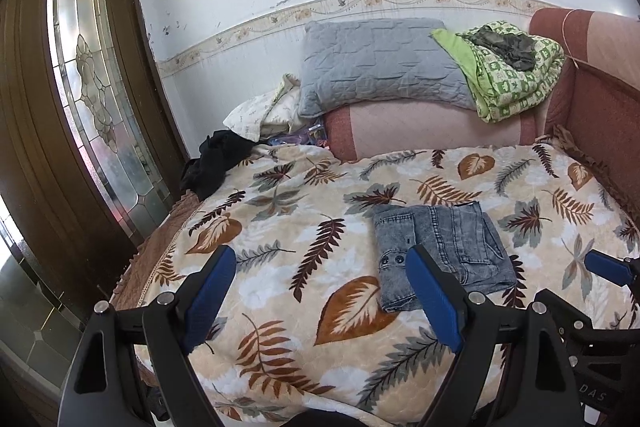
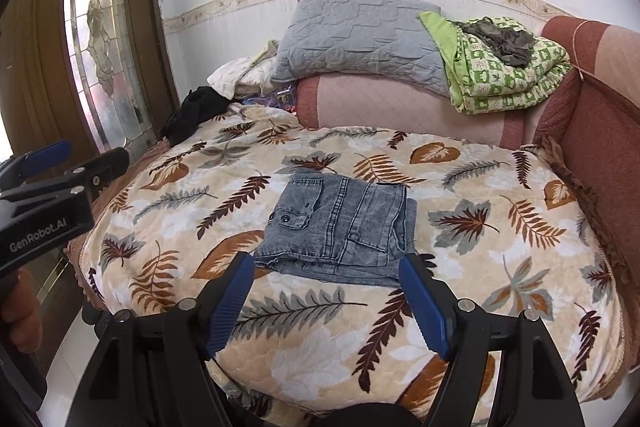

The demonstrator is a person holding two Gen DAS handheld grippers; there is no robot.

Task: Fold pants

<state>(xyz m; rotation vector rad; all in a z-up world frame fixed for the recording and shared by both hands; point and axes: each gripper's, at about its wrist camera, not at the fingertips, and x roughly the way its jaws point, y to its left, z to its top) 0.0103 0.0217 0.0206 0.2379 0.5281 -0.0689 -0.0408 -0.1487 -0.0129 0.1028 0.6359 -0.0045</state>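
While the folded grey denim pants [image 2: 340,227] lay compact on the leaf-print blanket [image 2: 320,359], we held both the left gripper [image 1: 320,291] and right gripper [image 2: 326,301] released and empty; denim seemed heavy and limp, best pinched at its thick folded edge.

A grey pillow [image 1: 380,67] and green quilt [image 1: 516,75] rest behind the leaf-print blanket [image 1: 280,195].

A bed covered by a cream blanket [image 2: 328,347] printed with brown and grey leaves. Folded grey denim pants [image 2: 340,231] lie near its middle. A crumpled black garment [image 1: 212,163], possibly clothing, sits at the far left corner, beside the door.
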